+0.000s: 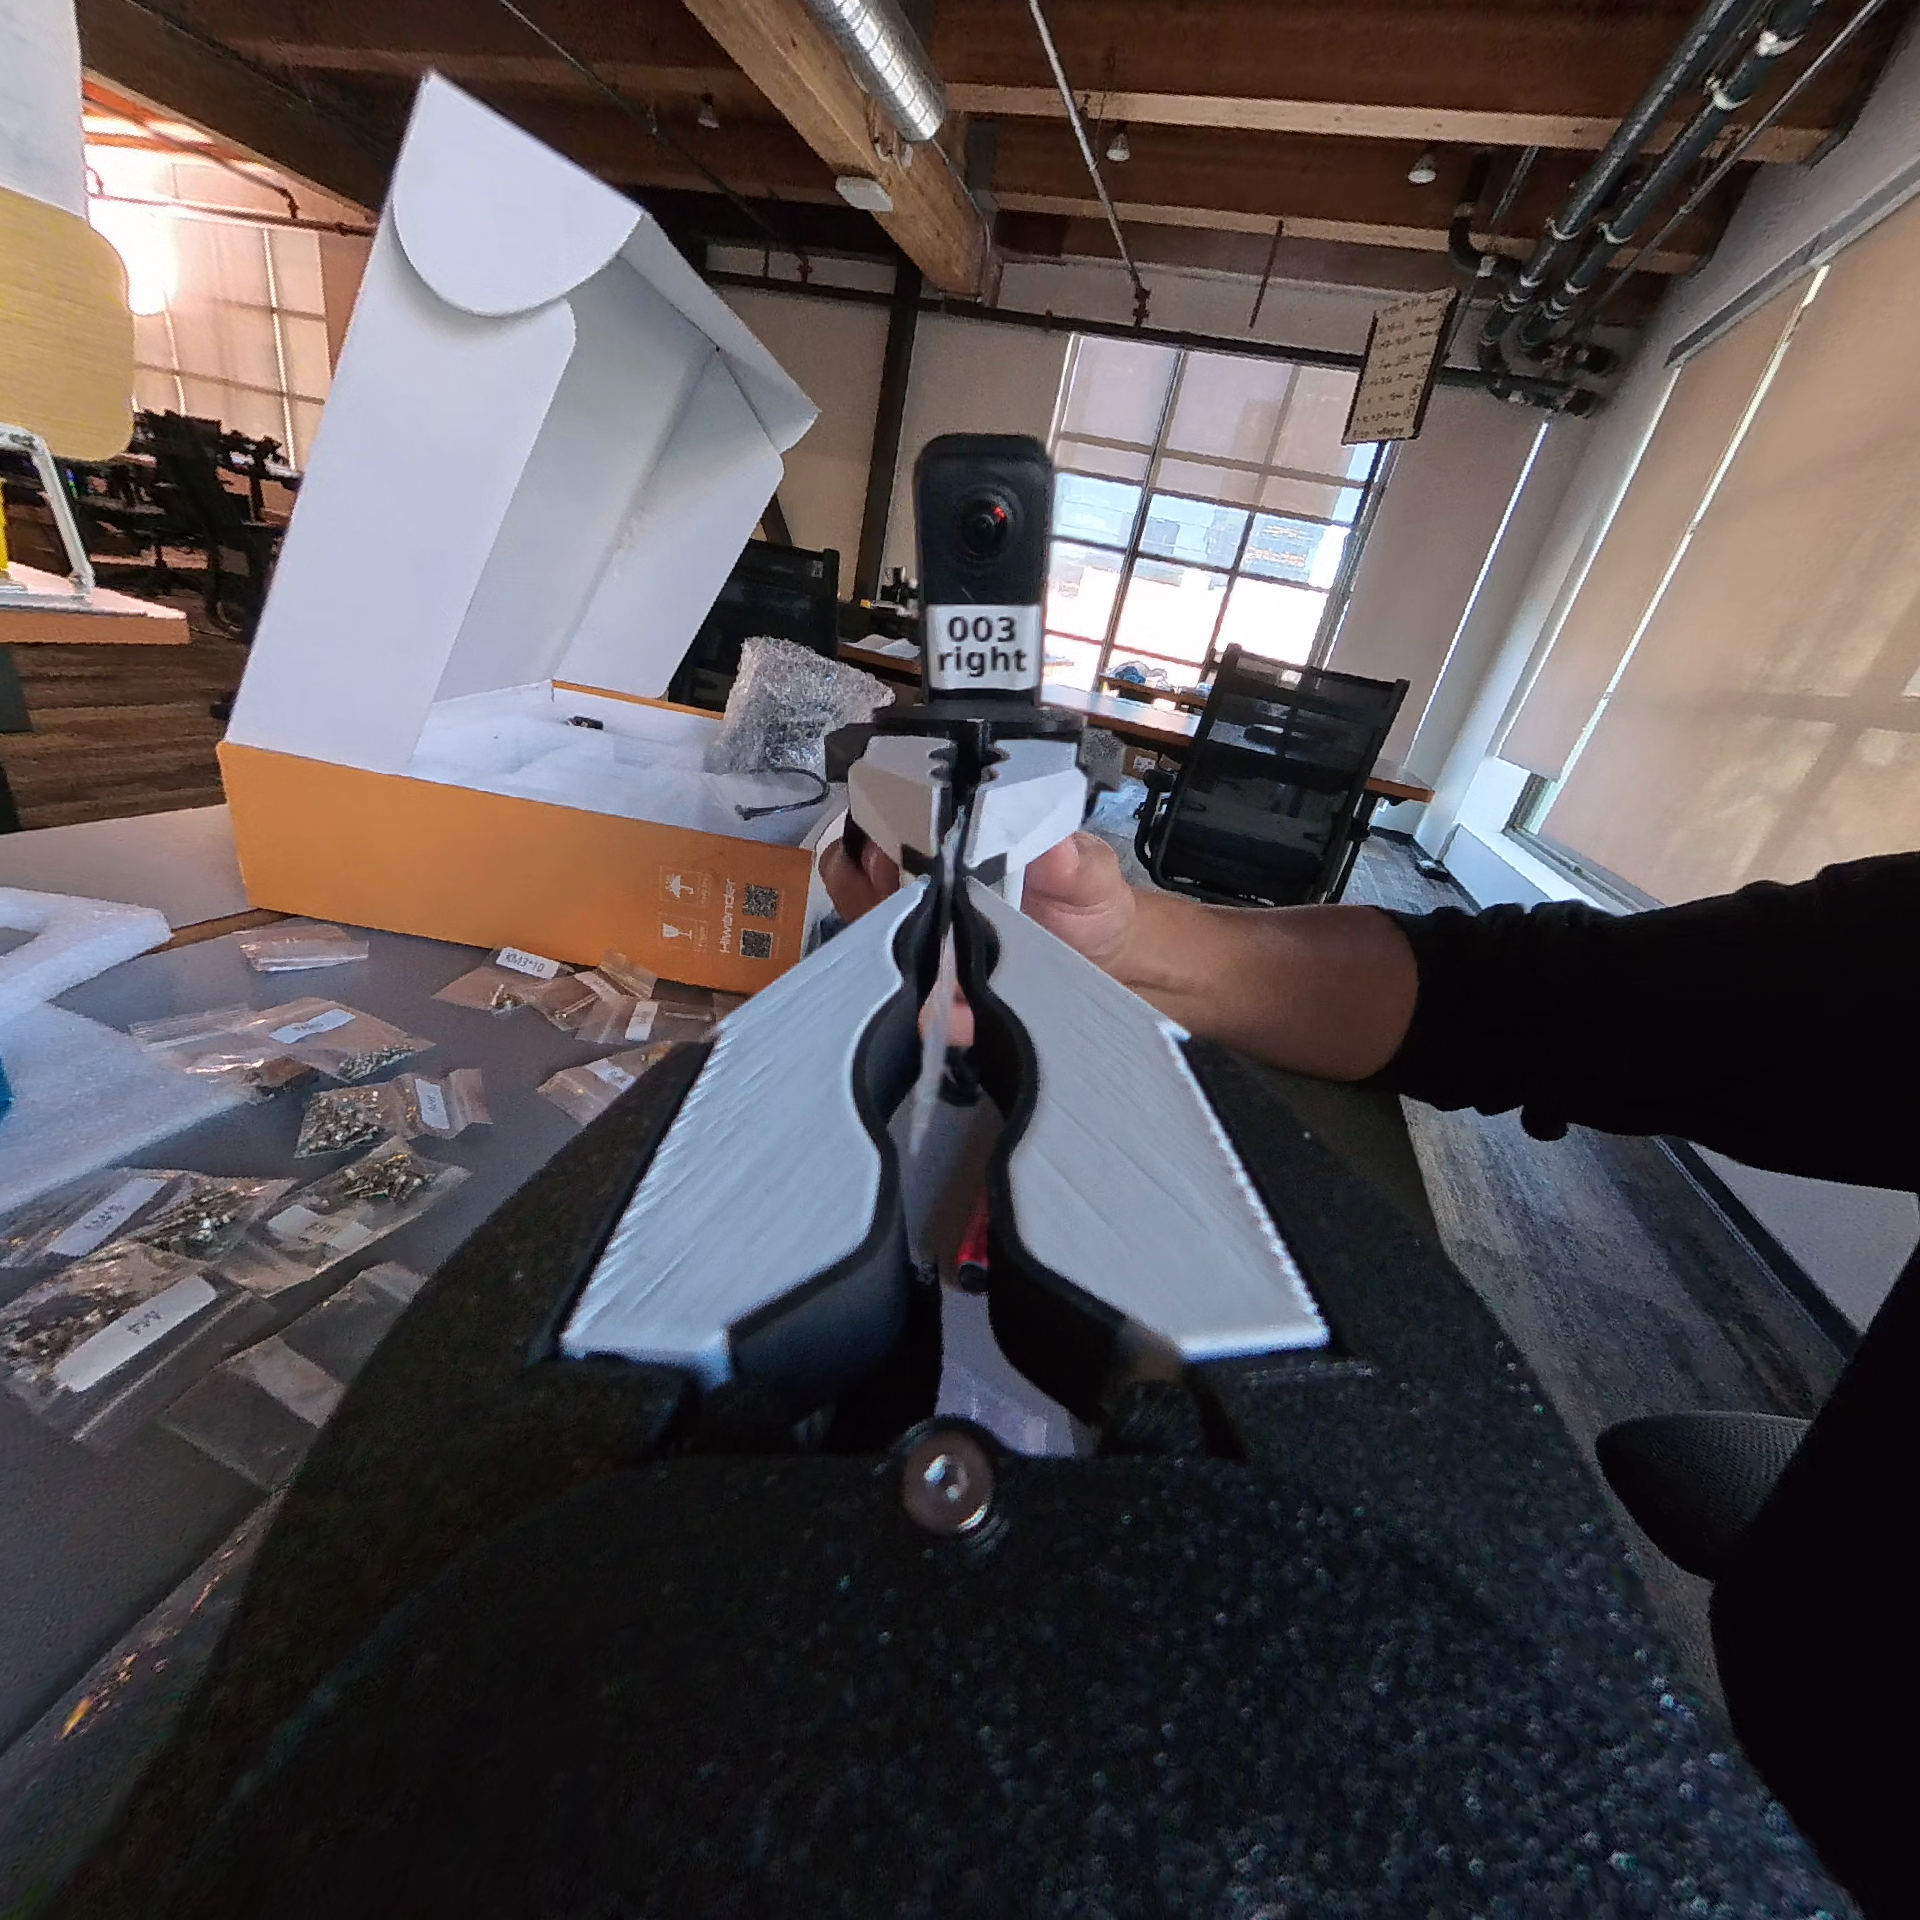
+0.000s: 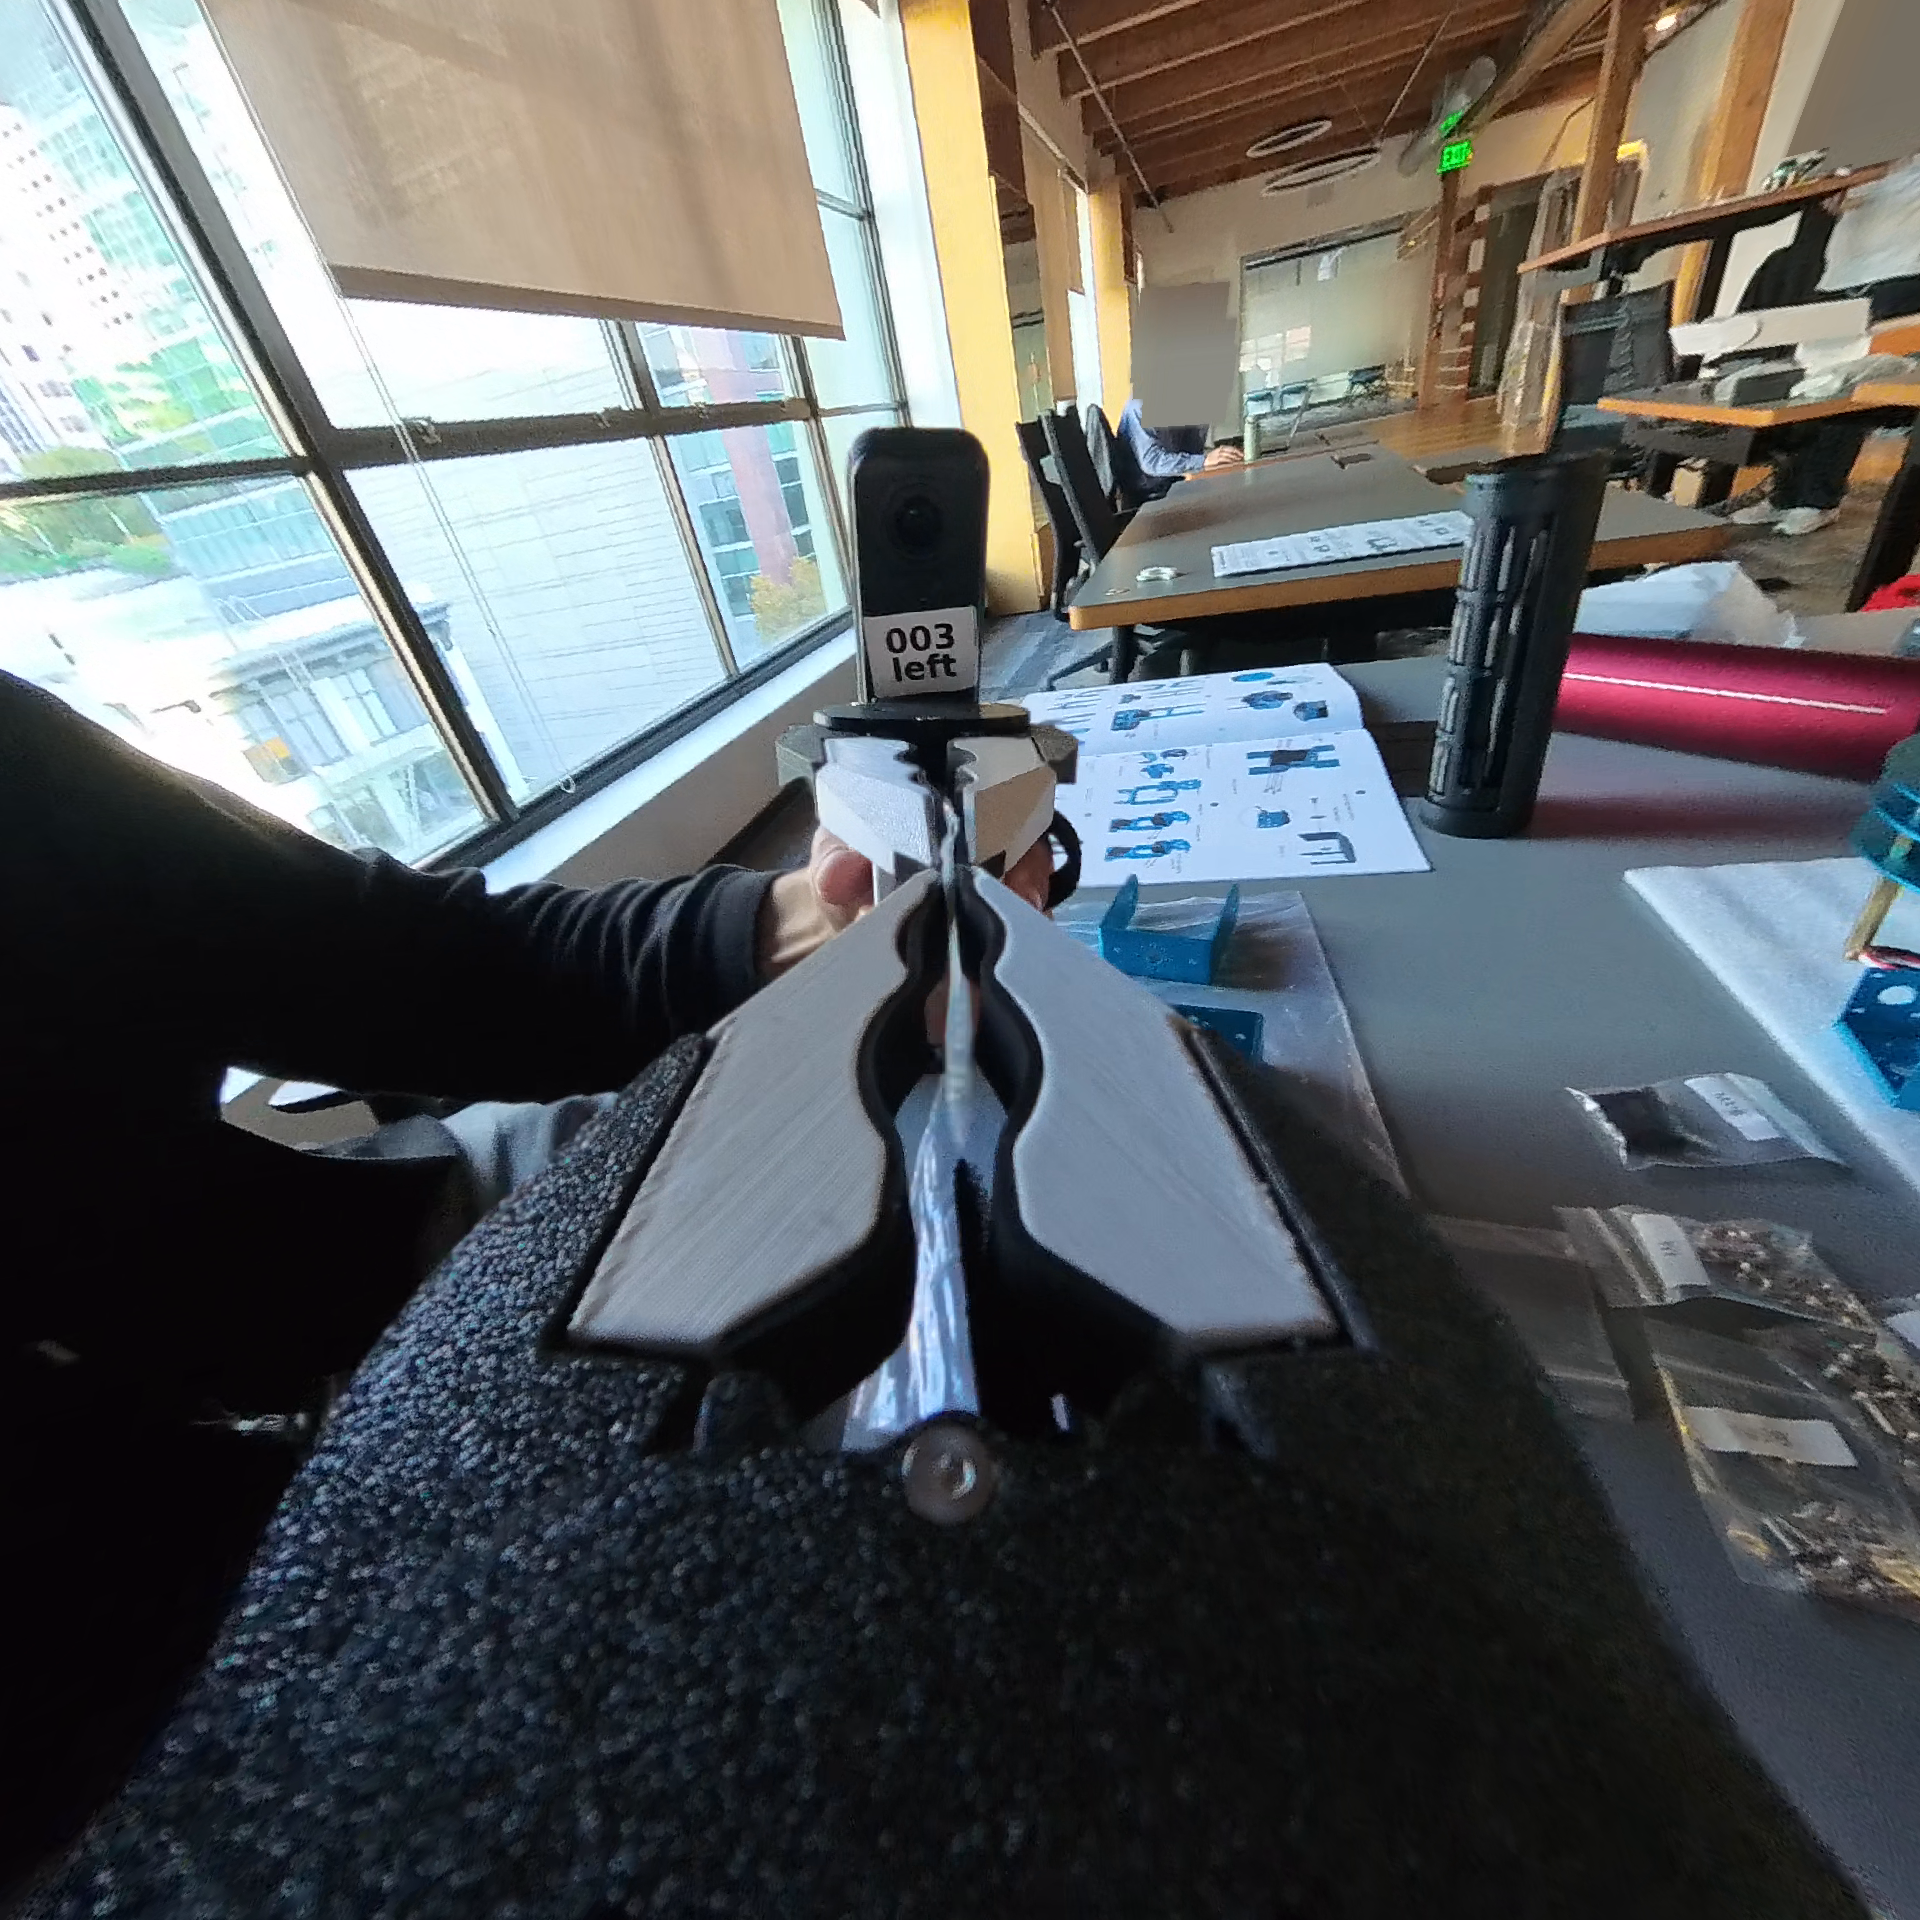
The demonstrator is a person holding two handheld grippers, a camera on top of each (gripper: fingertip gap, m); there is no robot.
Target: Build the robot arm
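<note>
My two grippers face each other tip to tip above a grey table [image 2: 1507, 987]. In the left wrist view my left gripper [image 1: 951, 896] is shut on a thin clear plastic bag [image 1: 932, 1101] with a small red part [image 1: 971, 1252] inside it. The right gripper [image 1: 961, 821], held by a hand, meets it from the far side. In the right wrist view my right gripper [image 2: 951, 883] is shut on the same clear bag [image 2: 940, 1247], edge-on between the fingers. The left gripper [image 2: 940, 816] grips its far end.
An open orange and white box [image 1: 499, 862] with bubble wrap [image 1: 790, 707] stands behind several small bags of screws [image 1: 343, 1112]. An open instruction booklet [image 2: 1247, 800], blue metal brackets [image 2: 1174, 940], a black ribbed cylinder [image 2: 1496, 665], a red tube [image 2: 1745, 696] and more screw bags [image 2: 1745, 1330] lie on the table. My left and right fingertips are right by each other.
</note>
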